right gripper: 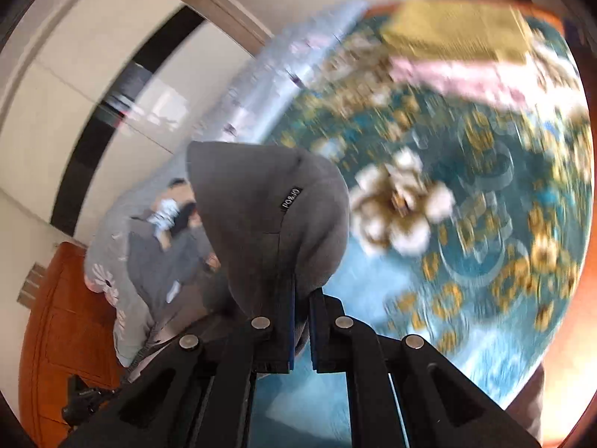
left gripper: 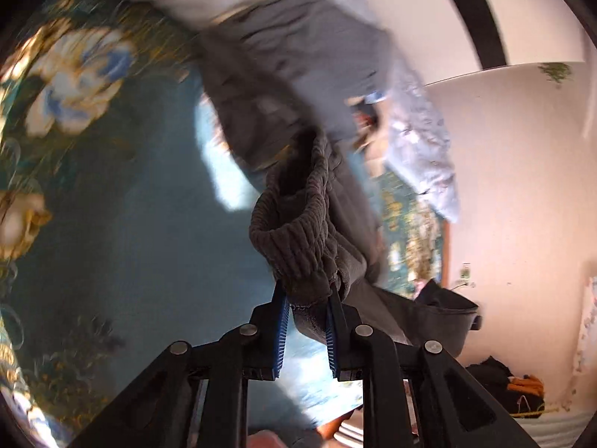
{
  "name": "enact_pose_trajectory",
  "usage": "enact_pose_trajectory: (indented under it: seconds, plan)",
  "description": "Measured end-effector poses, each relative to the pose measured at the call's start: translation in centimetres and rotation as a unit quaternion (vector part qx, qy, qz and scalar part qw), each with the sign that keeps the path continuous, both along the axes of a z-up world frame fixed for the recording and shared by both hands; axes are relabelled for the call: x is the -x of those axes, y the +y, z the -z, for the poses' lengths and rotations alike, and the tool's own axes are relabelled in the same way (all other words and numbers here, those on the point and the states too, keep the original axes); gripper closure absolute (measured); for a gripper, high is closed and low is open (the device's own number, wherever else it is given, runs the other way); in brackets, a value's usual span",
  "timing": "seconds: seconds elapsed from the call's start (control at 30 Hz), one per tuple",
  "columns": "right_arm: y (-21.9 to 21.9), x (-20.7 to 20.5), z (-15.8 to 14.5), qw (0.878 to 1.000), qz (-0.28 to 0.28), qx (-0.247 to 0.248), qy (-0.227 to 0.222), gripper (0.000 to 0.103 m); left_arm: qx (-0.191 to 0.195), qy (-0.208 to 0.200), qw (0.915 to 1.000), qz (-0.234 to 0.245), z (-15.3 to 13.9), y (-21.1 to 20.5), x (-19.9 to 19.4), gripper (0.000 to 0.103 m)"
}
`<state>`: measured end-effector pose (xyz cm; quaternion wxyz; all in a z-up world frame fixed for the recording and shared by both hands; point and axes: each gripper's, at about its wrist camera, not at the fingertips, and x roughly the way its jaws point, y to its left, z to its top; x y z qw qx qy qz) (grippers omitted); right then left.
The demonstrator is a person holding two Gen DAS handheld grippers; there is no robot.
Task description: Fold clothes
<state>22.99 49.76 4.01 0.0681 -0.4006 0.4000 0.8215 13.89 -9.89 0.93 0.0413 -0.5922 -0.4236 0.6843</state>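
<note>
Two grippers (left (left gripper: pixel 306 300), right (right gripper: pixel 302 298)), seemingly one grey garment (left gripper: pixel 298 231).

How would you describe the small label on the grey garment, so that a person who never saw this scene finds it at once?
Start from the teal floral bedspread that fills the right wrist view. In front of it hangs a grey garment, clamped in the right gripper. The label is a small black tab with pale lettering beside a seam, the only dark mark on that plain grey cloth.

Daylight is brightening both views, washing the wall (left gripper: pixel 515 171) pale and laying a bright patch across the teal bedspread (left gripper: pixel 220 171). Motion blur is smearing the floral bedspread (right gripper: pixel 466 194) and pillows. Only the near grey cloth (right gripper: pixel 272 201) is staying sharp; fisheye edges are bending into black.
</note>
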Motion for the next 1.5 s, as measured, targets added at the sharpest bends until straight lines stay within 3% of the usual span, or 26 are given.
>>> enact_pose_trajectory:
  seconds: [0.13,0.2,0.3,0.4,0.47,0.5,0.67,0.93,1.0,1.03,1.13,1.3,1.4,1.5]
  plan:
    - [-2.0,-2.7,7.4,0.995,-0.008,0.056,-0.079,0.097,-0.002,-0.094,0.9928,-0.074,7.4,-3.8,-4.9,0.087]
    - [-2.8,-3.7,9.9,0.992,-0.01,0.082,-0.1,0.097,0.01,-0.086,0.9928,-0.083,7.8,-5.0,-5.7,0.088]
    - [-3.5,-3.4,9.4,0.992,-0.021,0.095,-0.082,0.094,0.03,-0.062,0.9947,-0.077,7.1,-6.2,-4.6,0.088]
    - [-3.2,-3.4,8.6,0.994,-0.014,0.08,-0.077,0.081,0.057,-0.051,0.9945,-0.072,6.6,-6.9,-3.5,0.088]
    - [-2.6,-3.7,8.4,0.994,0.0,0.075,-0.076,0.06,0.064,-0.074,0.9925,-0.073,8.0,-7.5,-3.9,0.088]
    - [-2.3,-3.9,8.3,0.994,0.007,0.073,-0.076,0.057,0.067,-0.087,0.9912,-0.074,8.8,-7.8,-4.2,0.088]
    - [0.2,-3.1,9.9,0.989,0.059,0.092,-0.1,0.055,0.067,-0.137,0.9847,-0.084,12.2,-9.2,-5.5,0.088]
    - [1.2,1.6,12.8,0.976,0.104,0.126,-0.141,0.055,0.058,-0.152,0.9837,-0.076,12.9,-9.5,-5.0,0.088]
    - [0.8,2.5,12.8,0.976,0.107,0.124,-0.146,0.078,0.058,-0.156,0.9833,-0.073,13.1,-9.4,-4.9,0.088]
    - [0.5,2.8,12.3,0.978,0.1,0.111,-0.148,0.099,0.058,-0.158,0.9831,-0.071,13.2,-9.4,-4.9,0.088]
    - [0.2,3.5,10.1,0.986,0.073,0.06,-0.139,0.099,0.059,-0.16,0.9833,-0.064,13.4,-9.2,-4.8,0.087]
    - [1.8,1.4,4.4,0.995,0.072,-0.021,-0.064,0.099,0.049,-0.16,0.984,-0.062,14.0,-8.8,-5.2,0.085]
    - [2.1,-0.6,4.7,0.992,0.072,-0.049,-0.092,0.099,0.045,-0.163,0.9838,-0.059,14.3,-8.3,-5.4,0.084]
    - [2.7,-3.3,7.7,0.984,0.082,-0.044,-0.154,0.099,0.056,-0.164,0.9838,-0.047,14.3,-7.6,-5.2,0.085]
